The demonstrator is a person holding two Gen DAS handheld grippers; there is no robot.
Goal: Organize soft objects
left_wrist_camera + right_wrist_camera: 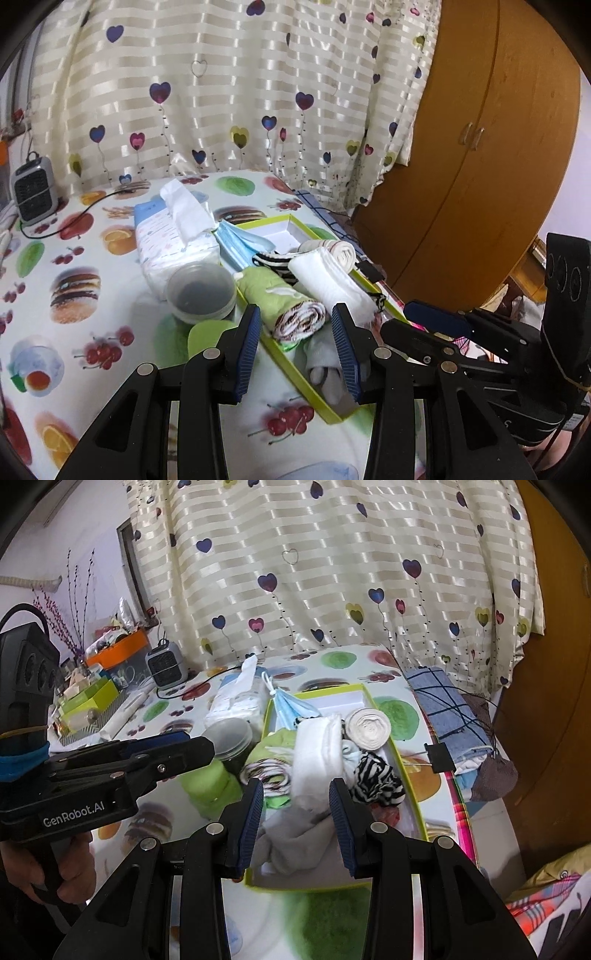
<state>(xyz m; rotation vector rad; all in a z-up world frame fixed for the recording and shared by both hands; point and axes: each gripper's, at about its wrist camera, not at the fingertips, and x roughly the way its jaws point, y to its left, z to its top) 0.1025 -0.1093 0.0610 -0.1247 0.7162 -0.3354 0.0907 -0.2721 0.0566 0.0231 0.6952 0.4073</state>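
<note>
Left wrist view: taken from just behind the left gripper (297,352), facing obliquely down across the fruit-print tablecloth (74,258) toward the heart-patterned curtain (221,92); near enough that its black fingers fill the lower frame; the right gripper (436,319) enters at the right edge. Right wrist view: taken from just behind the right gripper (297,825), same oblique downward heading, set further right; the left gripper (173,744) and the hand (59,867) holding it appear at left. Shared field: the green-rimmed box (295,363) of rolled cloths, the tissue pack (173,240), the small heater (33,192), the curtain.
</note>
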